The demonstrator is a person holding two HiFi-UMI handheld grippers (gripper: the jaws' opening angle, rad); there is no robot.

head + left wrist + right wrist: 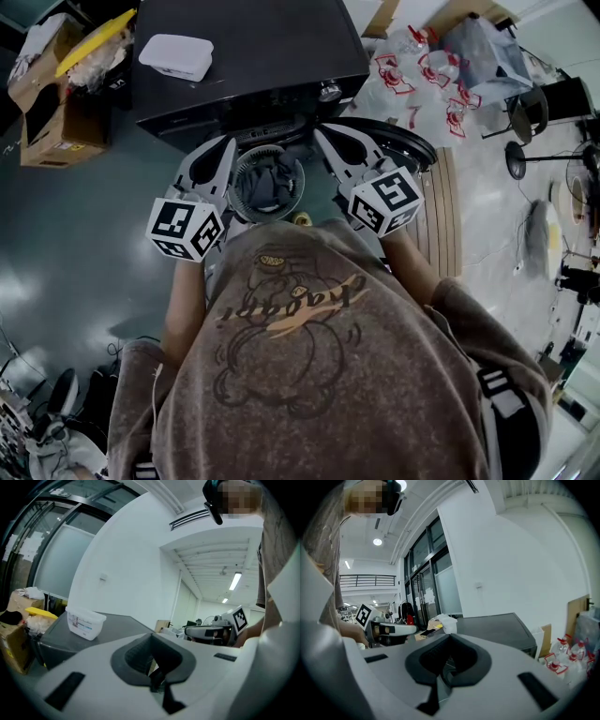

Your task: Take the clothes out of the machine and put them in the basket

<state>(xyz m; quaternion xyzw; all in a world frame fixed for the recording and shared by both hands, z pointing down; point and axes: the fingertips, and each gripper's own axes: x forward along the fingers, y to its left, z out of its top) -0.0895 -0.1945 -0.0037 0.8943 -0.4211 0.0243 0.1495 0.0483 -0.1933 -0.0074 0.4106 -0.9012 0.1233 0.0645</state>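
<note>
The dark washing machine [244,56] stands ahead with its round door [412,145] swung open to the right. Dark clothes [272,178] lie inside the drum opening. My left gripper [228,142] is level at the left side of the opening, its jaws shut and holding nothing. My right gripper [323,131] is at the right side of the opening, likewise shut and holding nothing. The left gripper view shows the closed left gripper [154,667] and the machine top [112,625]. In the right gripper view the right gripper [443,667] is also closed. No basket is in view.
A white lidded tub [175,54] sits on the machine top. Cardboard boxes [52,103] stand to the machine's left. Plastic bags of bottles [422,75] lie to its right, with wooden slats [441,216] and a chair base [525,141] beyond the door.
</note>
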